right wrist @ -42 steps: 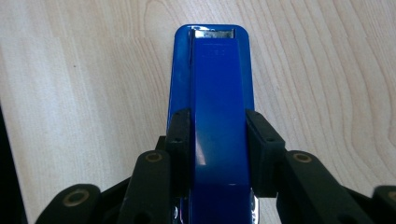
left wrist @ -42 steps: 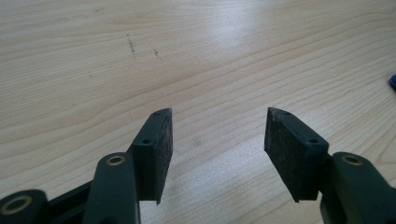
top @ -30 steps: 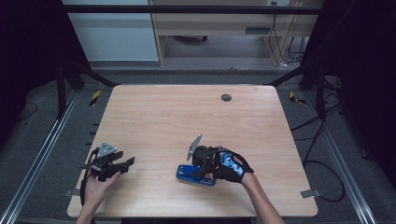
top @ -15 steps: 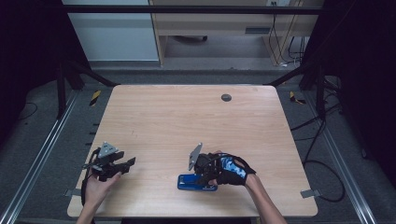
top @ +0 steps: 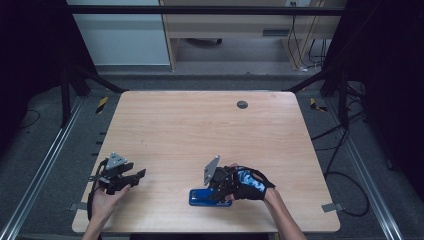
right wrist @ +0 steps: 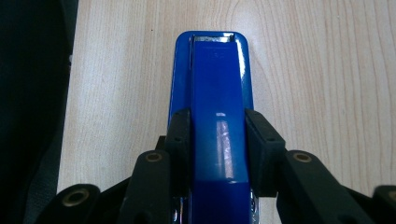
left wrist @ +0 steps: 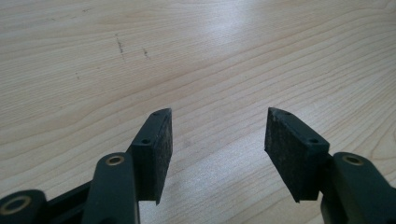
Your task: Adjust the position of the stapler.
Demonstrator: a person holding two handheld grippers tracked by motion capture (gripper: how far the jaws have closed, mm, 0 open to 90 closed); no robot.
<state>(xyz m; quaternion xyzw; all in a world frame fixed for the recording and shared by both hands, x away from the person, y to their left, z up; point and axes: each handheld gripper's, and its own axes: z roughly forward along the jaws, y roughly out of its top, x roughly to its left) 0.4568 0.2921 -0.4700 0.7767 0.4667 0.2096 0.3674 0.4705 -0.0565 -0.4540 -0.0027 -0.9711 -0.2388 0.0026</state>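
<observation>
A blue stapler lies flat near the table's front edge, right of centre. My right gripper comes at it from the right. Its black pads press on both sides of the stapler's top arm, so it is shut on it. A gloved hand holds this gripper. At the front left my left gripper rests low over the wood. Its jaws stand wide open with bare tabletop between them.
The light wooden table has a small round dark grommet at the back right. In the right gripper view the table's edge runs close beside the stapler, with darkness beyond. Metal rails flank the table on the floor.
My right gripper and the stapler have shifted slightly toward the table's front edge. The left gripper has stayed where it was.
</observation>
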